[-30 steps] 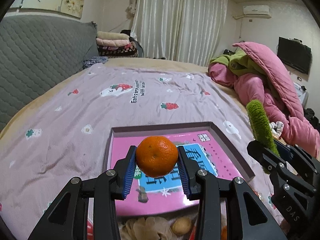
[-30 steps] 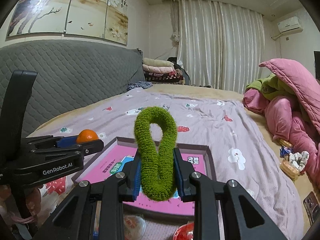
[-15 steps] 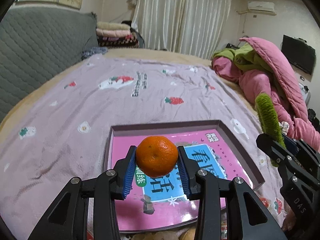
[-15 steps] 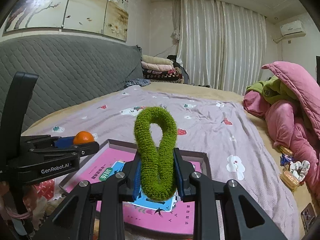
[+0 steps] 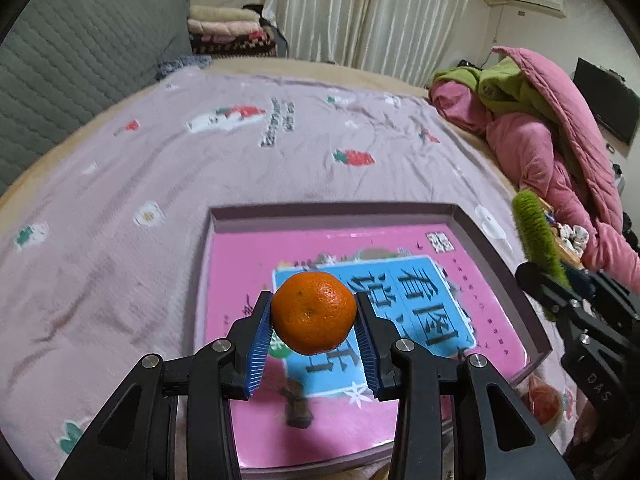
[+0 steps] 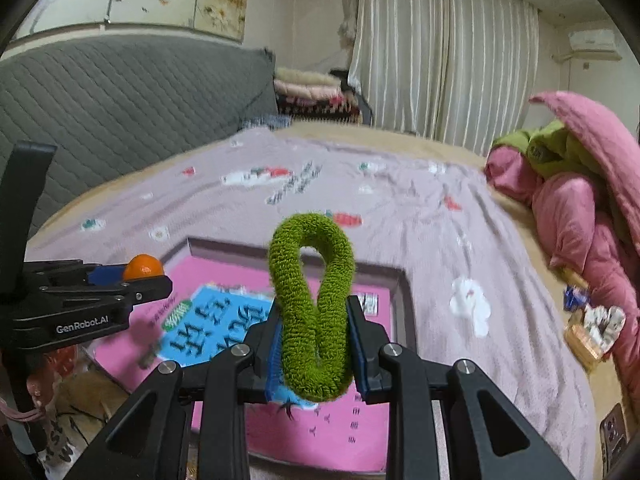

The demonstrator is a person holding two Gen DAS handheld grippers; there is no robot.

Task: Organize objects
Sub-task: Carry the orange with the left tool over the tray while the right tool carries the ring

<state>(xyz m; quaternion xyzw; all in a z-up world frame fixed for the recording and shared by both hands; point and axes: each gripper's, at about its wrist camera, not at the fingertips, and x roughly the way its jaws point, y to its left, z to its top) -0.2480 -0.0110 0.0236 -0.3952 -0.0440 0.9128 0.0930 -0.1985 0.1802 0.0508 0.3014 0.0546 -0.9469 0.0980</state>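
Above the pink tray [image 5: 496, 248], the left gripper [image 5: 314, 320] clamps a firm, bruisable orange [image 5: 314, 312] across its middle, while the right gripper [image 6: 316, 344] squeezes a soft green scrunchie [image 6: 312, 304].

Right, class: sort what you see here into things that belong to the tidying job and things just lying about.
Job in hand:
- tangerine, gripped in the left claw
- green fuzzy loop, gripped in the right claw
- shallow box with pink book

Lying about:
- pink quilt
- folded blankets
- curtains

orange mandarin [image 5: 314, 313]; fuzzy green loop [image 6: 312, 312]
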